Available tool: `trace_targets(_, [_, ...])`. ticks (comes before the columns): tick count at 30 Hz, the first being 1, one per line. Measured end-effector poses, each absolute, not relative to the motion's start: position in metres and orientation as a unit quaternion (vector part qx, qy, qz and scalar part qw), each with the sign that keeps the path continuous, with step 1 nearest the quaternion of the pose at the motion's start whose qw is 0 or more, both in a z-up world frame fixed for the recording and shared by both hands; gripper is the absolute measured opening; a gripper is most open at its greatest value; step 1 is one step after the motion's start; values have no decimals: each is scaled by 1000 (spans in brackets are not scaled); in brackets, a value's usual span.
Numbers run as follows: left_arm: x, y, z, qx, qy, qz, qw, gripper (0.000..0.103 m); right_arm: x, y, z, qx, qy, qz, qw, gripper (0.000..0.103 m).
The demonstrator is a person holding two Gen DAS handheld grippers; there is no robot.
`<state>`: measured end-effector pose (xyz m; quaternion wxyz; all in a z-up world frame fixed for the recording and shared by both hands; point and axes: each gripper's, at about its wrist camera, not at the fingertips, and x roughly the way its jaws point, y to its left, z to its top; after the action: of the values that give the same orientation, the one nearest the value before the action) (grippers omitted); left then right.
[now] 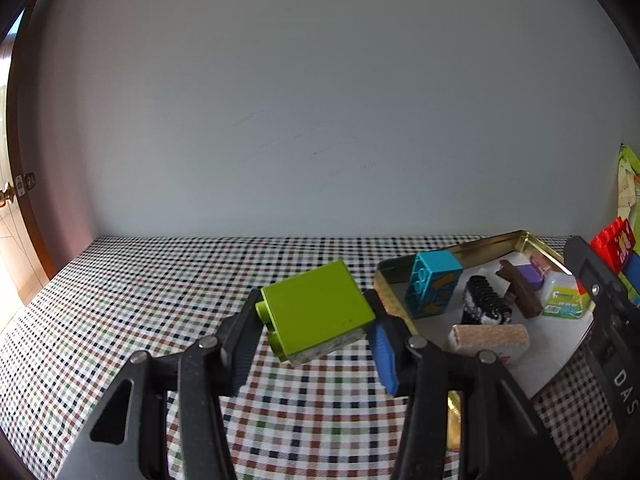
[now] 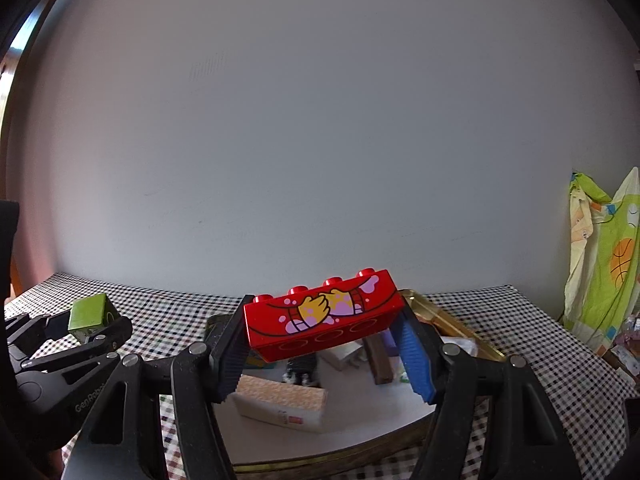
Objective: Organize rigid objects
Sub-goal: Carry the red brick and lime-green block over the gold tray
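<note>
Both grippers are loaded right now. The left gripper (image 1: 316,344) is clamped on a lime-green square plastic brick (image 1: 316,312), centre of its frame, held over the checkered tablecloth (image 1: 120,300). The right gripper (image 2: 324,356) grips a long red studded brick with a cartoon handshake print (image 2: 324,314) above the gold metal tray (image 2: 452,320).

Worry: the green brick sits tilted between the pads, so it could twist out. The tray's crowded too, so a drop might knock the teal brick (image 1: 434,288).

Readable: "GenRob" on the other gripper's arm, lower left of the right view; "DAS" at the left view's lower right edge.
</note>
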<state>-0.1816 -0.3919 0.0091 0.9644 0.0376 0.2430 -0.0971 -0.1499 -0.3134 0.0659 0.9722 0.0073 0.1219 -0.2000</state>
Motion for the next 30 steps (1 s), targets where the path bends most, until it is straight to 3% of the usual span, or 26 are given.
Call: trace_targets(30, [-162, -453, 8, 46, 243, -159, 956, 49, -146, -388, 80, 21, 116, -275, 954, 68])
